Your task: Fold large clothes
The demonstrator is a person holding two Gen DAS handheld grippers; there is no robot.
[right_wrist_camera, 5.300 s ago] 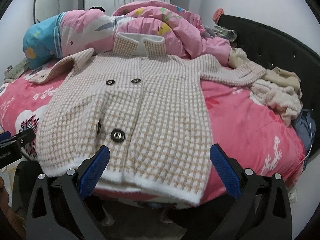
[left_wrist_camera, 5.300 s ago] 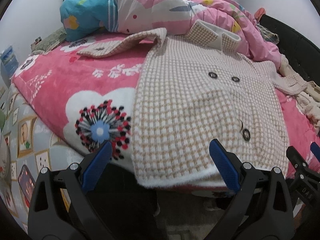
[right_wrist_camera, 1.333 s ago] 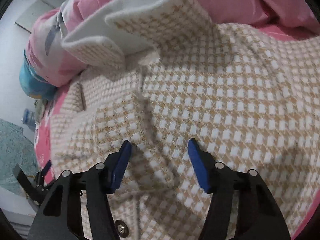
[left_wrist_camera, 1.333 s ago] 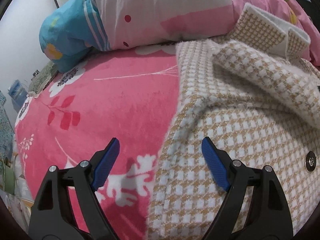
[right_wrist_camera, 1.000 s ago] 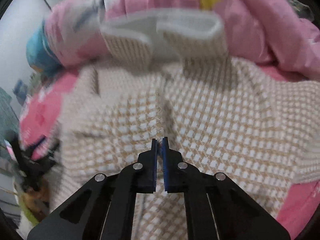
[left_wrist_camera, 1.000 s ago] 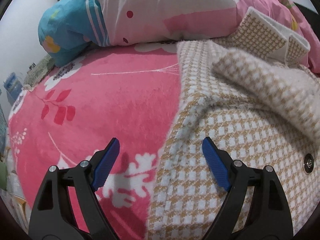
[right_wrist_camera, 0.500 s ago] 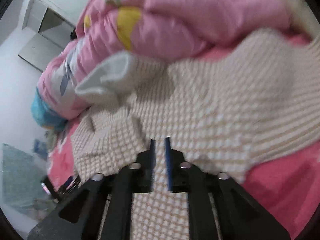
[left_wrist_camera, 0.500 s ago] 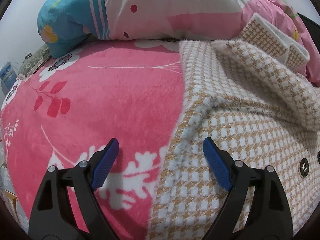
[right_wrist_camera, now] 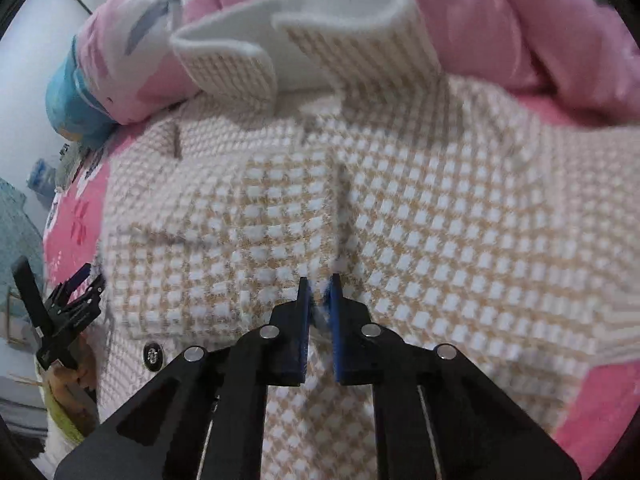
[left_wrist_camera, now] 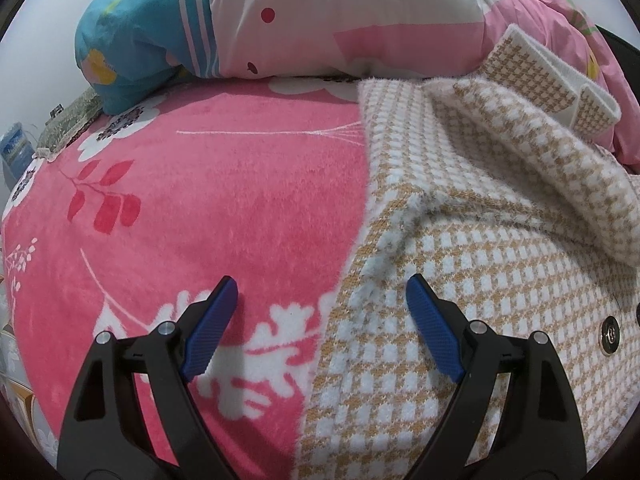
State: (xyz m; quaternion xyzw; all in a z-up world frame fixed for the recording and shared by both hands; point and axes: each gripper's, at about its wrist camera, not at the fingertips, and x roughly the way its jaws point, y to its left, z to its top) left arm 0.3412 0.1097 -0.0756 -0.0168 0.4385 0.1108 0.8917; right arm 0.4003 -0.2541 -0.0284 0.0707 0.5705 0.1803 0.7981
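Left wrist view. Left gripper [left_wrist_camera: 320,312]: jaws spread wide, holding nothing; left blue pad over the pink blanket [left_wrist_camera: 192,208], right pad over the left edge of the coat [left_wrist_camera: 480,272]. Whether either pad touches the fabric cannot be told. Coat: beige-and-white houndstooth knit, fuzzy, lying flat on the blanket — one sleeve [left_wrist_camera: 552,176] folded diagonally across the chest, collar [left_wrist_camera: 548,72] standing against the pink quilt [left_wrist_camera: 540,16]. One dark button [left_wrist_camera: 610,334] at far right. A cartoon-print pillow [left_wrist_camera: 248,24], blue at one end, lies behind the coat's shoulder. Gripper held low, pointed along the coat's side edge toward the pillow.

Right wrist view. Right gripper [right_wrist_camera: 319,292]: jaws nearly together, a thin ridge of coat [right_wrist_camera: 440,240] fabric pinched between the blue pads at the centre front. Cloth around the pinch is blurred. Collar [right_wrist_camera: 320,28] folded open above — white lining showing. Left gripper [right_wrist_camera: 72,304] visible at the coat's far left edge, beside a button [right_wrist_camera: 152,356]. Right gripper angled down over the chest, pointed toward the collar.
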